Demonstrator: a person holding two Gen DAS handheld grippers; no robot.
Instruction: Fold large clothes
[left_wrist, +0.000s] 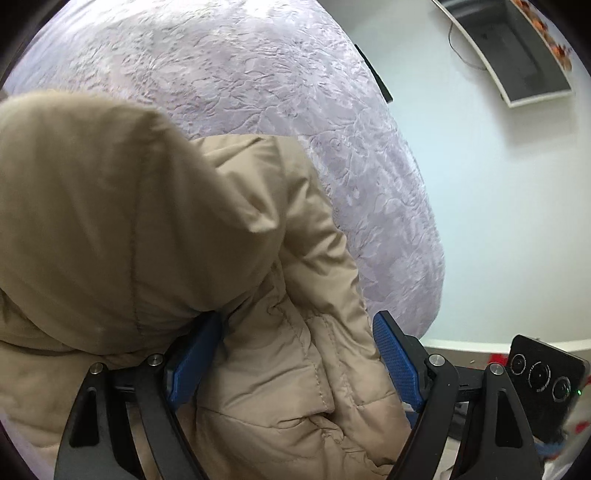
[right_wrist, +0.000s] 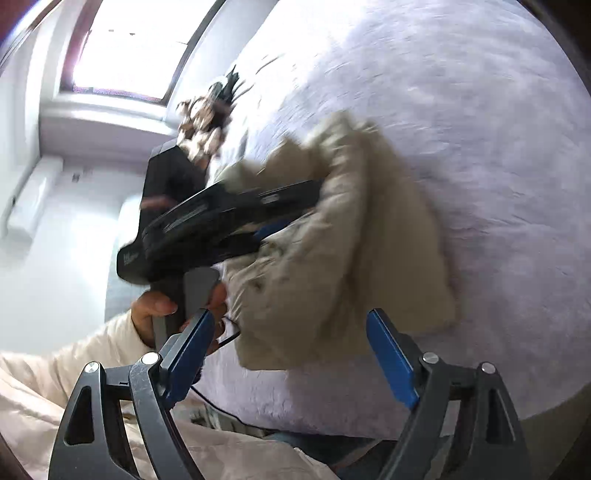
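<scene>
A tan, quilted jacket (left_wrist: 155, 229) with matching tan stitching lies on a pale lilac bedspread (left_wrist: 295, 92) embossed with a leafy pattern. Both grippers, left gripper (left_wrist: 295, 354) and right gripper (right_wrist: 291, 354), have black frames and blue textured pads (left_wrist: 397, 358). The floor (left_wrist: 498, 221) is a plain pale grey-white. The person's sleeve (right_wrist: 74, 369) is cream.

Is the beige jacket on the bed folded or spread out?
Folded: the beige jacket lies as a compact bundle on the bed, hood laid over it.
</scene>
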